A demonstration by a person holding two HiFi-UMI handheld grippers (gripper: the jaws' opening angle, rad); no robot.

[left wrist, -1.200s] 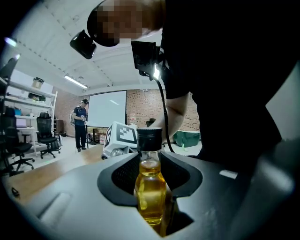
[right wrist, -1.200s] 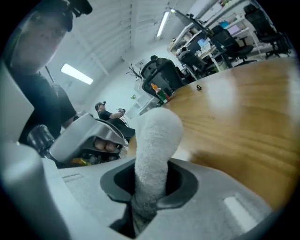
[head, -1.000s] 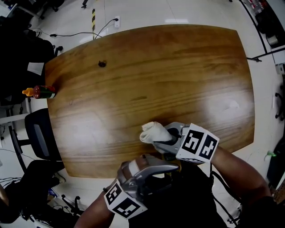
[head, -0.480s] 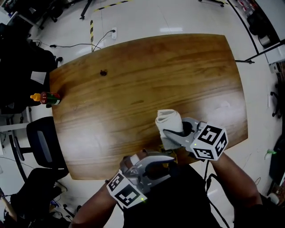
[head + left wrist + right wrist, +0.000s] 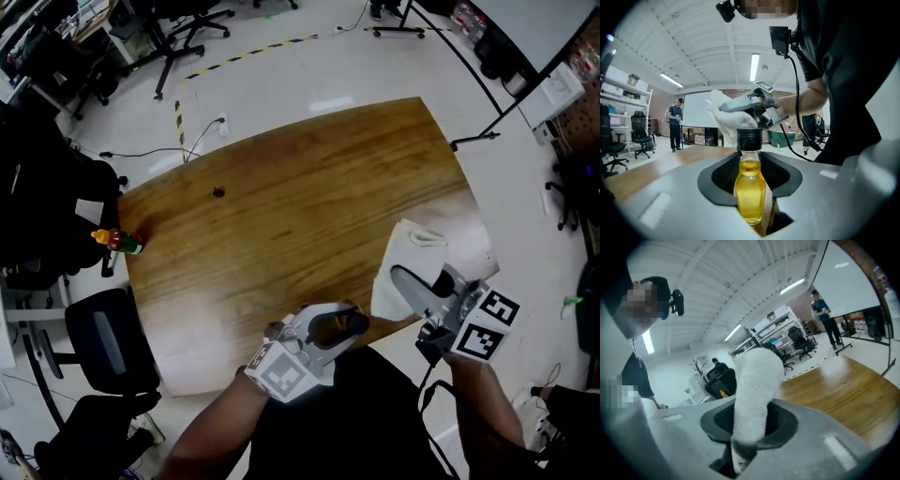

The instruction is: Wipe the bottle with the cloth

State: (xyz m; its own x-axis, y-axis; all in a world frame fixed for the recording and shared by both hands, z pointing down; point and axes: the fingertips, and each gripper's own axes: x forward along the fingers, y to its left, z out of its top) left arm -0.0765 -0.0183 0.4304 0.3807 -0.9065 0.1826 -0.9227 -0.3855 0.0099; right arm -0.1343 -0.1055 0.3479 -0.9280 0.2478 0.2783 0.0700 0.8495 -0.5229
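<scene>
Head view first: we count one wooden desk (image 5: 309, 197), two tongs, one white cloth (image 5: 417, 253) and one amber bottle (image 5: 330, 325). The left tongs (image 5: 339, 324) hang over the desk's near edge, clenched around the bottle, of which only an amber patch shows between the jaws. The right tongs (image 5: 412, 286) sit over the near right corner, gripping the cloth, which spreads out over that corner. At the desk's far left edge stands a second, small red bottle (image 5: 119, 242) with a yellow cap, well apart from both tongs. One dark spot (image 5: 218, 192) marks the wood towards the far left.

Left gripper view: the left tongs (image 5: 751, 180) clamp one bottle (image 5: 750, 197) of yellow liquid. Its long axis runs along the jaws, and its black cap (image 5: 749, 138) points out past their tips. Beyond the cap we see the right tongs (image 5: 740, 108) with the cloth (image 5: 725, 117) near the bottle's top. We cannot tell whether they touch.

Right gripper view: the right tongs (image 5: 749, 427) are shut on one folded cloth (image 5: 754, 390), which stands out lengthwise from the jaws.
</scene>
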